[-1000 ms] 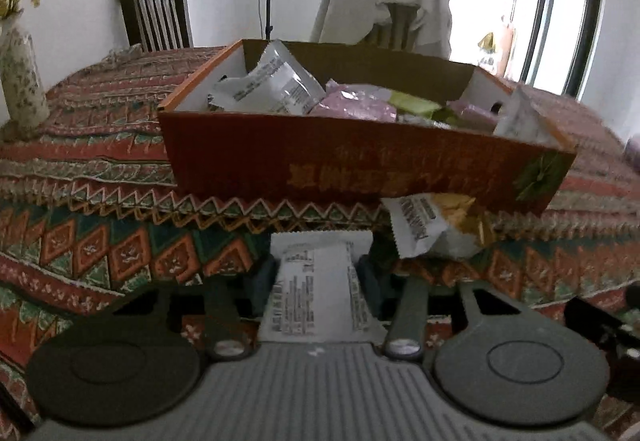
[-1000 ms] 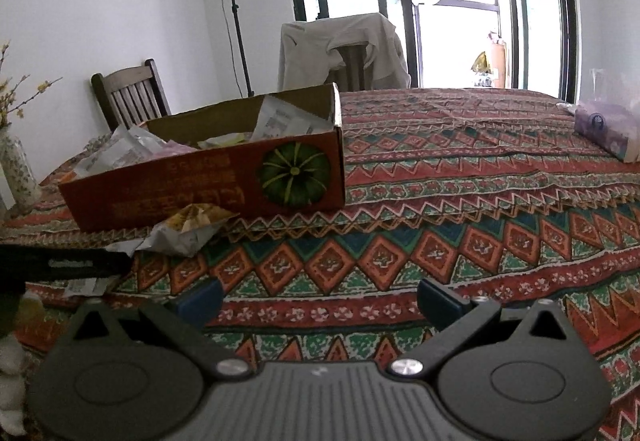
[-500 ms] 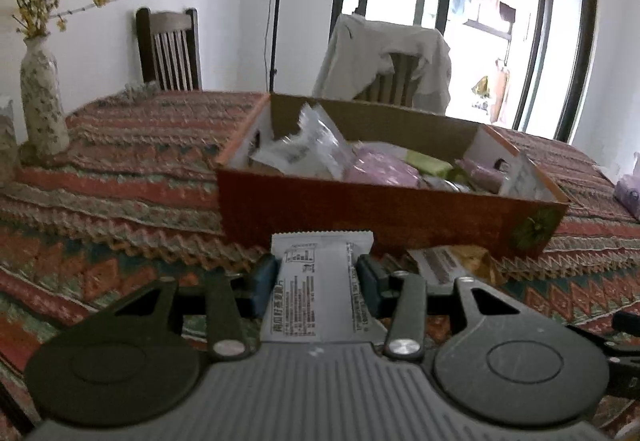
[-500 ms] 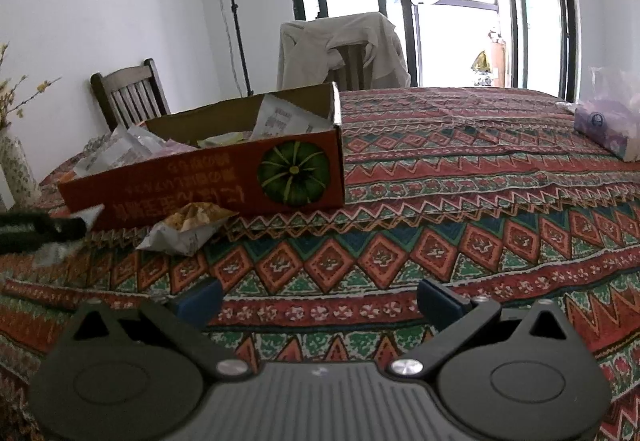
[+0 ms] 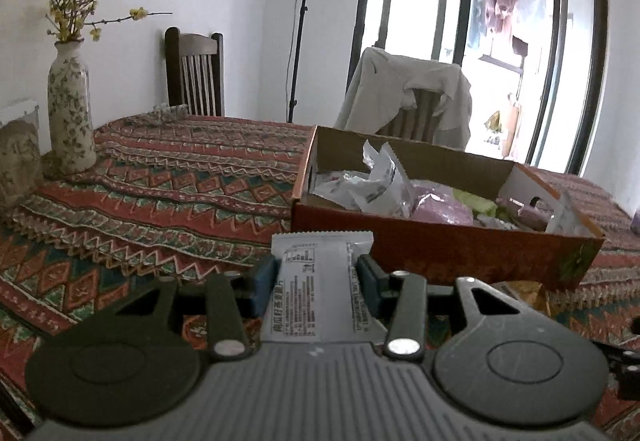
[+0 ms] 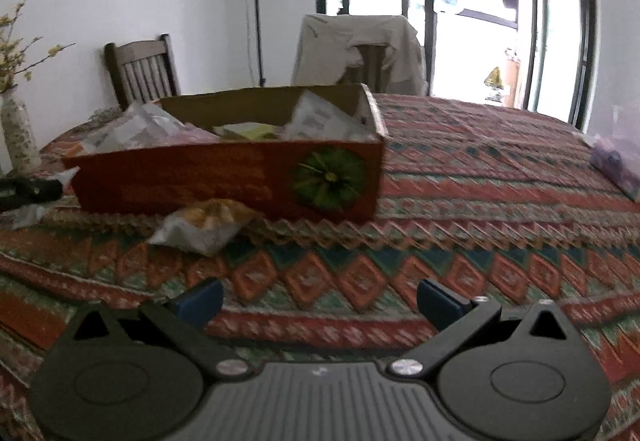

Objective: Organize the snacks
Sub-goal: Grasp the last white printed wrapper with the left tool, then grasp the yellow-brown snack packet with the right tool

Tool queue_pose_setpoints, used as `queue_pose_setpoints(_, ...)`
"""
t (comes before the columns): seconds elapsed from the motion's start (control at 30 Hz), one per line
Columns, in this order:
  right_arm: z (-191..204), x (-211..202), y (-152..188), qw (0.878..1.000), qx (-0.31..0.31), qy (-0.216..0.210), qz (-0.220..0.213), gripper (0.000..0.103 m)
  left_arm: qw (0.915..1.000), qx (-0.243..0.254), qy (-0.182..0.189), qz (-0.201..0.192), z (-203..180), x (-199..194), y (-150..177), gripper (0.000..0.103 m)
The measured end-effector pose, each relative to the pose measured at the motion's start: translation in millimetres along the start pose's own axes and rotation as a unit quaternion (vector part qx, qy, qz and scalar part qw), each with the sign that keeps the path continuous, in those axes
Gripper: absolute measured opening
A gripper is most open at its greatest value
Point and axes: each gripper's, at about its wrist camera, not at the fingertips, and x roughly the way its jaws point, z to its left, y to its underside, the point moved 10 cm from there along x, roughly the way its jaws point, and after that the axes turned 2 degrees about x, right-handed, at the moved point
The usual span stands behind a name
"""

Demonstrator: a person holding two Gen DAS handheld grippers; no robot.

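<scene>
My left gripper [image 5: 318, 281] is shut on a white snack packet [image 5: 320, 281] with printed text, held upright between the blue pads, just in front of the left end of the orange cardboard box [image 5: 440, 245]. That box holds several snack packets [image 5: 380, 185]. In the right wrist view the same box [image 6: 224, 177] shows a green pumpkin picture, and a yellow-and-white snack bag [image 6: 204, 225] lies on the cloth against its front. My right gripper [image 6: 320, 299] is open over the patterned tablecloth with nothing between its fingers. The left gripper's tip [image 6: 28, 191] shows at the far left.
A flowered vase [image 5: 70, 109] with yellow branches stands at the table's left. Two chairs, one draped with a beige garment [image 5: 408, 97], sit behind the table. A purple tissue pack [image 6: 616, 165] lies at the right edge. A tripod pole stands by the window.
The left gripper with the white packet has risen and swung left, so the box now sits to the right. The right gripper has moved closer to the box and the snack bag.
</scene>
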Motion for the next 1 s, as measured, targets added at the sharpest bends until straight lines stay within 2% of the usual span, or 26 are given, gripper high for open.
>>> queue_pose_setpoints(0.2, 36.2, 16.4, -31.0, 0.999, -0.01, -0.031, -0.009, 0.103, 0.9999, 0.003, -0.005, -0.015, 0.6, -1.2, -2.2, 0.046)
queue_pose_setpoints(0.37, 56.2, 48.3, -45.1, 0.999, -0.029, -0.029, 0.022, 0.103, 1.0, -0.003, -0.007, -0.006, 3.7, 3.0, 0.5, 0.046)
queue_pose_setpoints(0.5, 65.5, 71.3, -45.7, 0.998, -0.025, -0.028, 0.054, 0.103, 1.0, -0.005, -0.005, -0.002, 4.0, 4.4, 2.5, 0.046)
queue_pose_setpoints(0.63, 69.7, 90.4, -36.4, 0.997, -0.024, -0.008, 0.076, 0.103, 0.9999, -0.012, -0.01, 0.001, 7.9, 5.7, 3.8, 0.046)
queue_pose_setpoints(0.8, 69.3, 93.4, -31.8, 0.998, -0.016, -0.006, 0.065, 0.103, 0.9998, -0.017, -0.008, 0.006, 8.9, 6.9, 5.4, 0.046)
queue_pose_setpoints(0.9, 66.4, 88.7, -30.9, 0.998, -0.016, -0.001, 0.056, 0.095, 0.9998, -0.019, -0.009, 0.008, 9.5, 7.3, 5.5, 0.046)
queue_pose_setpoints(1.0, 64.4, 83.2, -30.7, 0.999, -0.017, -0.002, 0.047, 0.083, 0.9996, -0.024, -0.011, 0.01, 11.7, 7.9, 6.5, 0.046)
